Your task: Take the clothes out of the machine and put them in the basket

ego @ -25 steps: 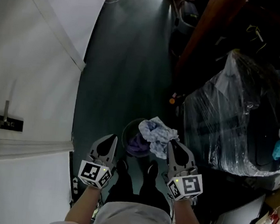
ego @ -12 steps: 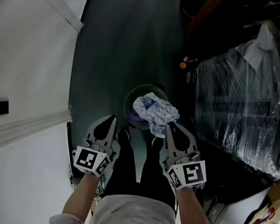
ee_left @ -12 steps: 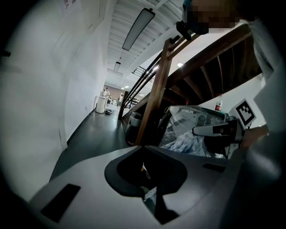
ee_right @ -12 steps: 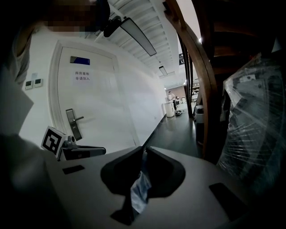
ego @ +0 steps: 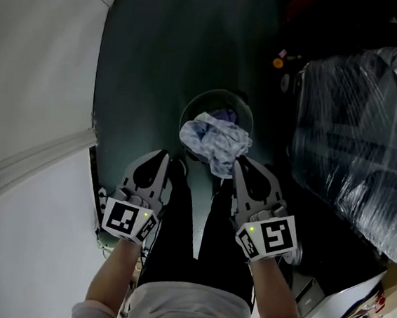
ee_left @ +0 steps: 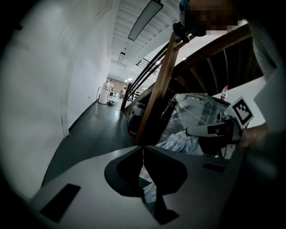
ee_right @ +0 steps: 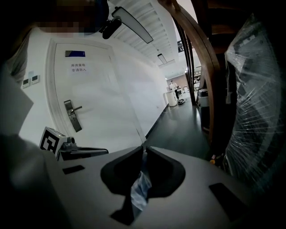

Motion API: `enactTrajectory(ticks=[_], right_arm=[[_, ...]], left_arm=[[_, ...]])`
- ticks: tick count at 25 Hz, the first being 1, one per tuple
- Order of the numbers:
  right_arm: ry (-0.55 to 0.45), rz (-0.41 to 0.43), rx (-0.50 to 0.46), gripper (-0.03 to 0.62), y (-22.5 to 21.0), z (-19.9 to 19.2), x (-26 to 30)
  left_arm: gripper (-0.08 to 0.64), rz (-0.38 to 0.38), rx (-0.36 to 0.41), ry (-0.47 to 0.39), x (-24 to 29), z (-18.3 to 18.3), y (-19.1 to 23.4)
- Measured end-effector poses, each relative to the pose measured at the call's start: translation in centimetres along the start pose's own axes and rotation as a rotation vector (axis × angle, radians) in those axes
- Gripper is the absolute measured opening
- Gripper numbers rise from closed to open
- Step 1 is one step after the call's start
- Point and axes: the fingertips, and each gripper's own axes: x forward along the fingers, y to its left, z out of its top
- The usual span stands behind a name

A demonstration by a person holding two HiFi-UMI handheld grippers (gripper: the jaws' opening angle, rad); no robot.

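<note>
Two forearms reach forward and down from the bottom of the frame, one on either side of the person's dark-trousered legs; the right claw (ego: 239,165) (ee_right: 144,150), clenched, grips one pale blue-white garment (ego: 215,139) (ee_right: 139,190) bunched over the single round basket (ego: 187,111) at centre frame; one purple garment (ego: 224,114) lies inside; the left claw (ego: 163,157) (ee_left: 143,150), lower left of the basket, is clenched on nothing.

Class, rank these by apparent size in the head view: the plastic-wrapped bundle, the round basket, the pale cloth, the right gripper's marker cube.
1. plastic-wrapped bundle, by far.
2-3. basket and pale cloth: nearly alike; the cloth is nearer the camera, so unranked.
4. marker cube, smallest though nearest.
</note>
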Motion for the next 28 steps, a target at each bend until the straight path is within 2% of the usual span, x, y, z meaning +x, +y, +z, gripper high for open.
enactTrajectory(ticks=[12, 28], right_arm=[[0.073, -0.004, 0.081, 0.029, -2.6, -7.9, 5.6], [0.241, -0.049, 0.086, 0.029, -6.6, -18.4, 11.0]], left_arm=[[0.021, 0.015, -0.029, 0.067, 3.3, -6.8, 2.5], [0.021, 0.011, -0.012, 0.185, 8.0, -14.6, 5.5]])
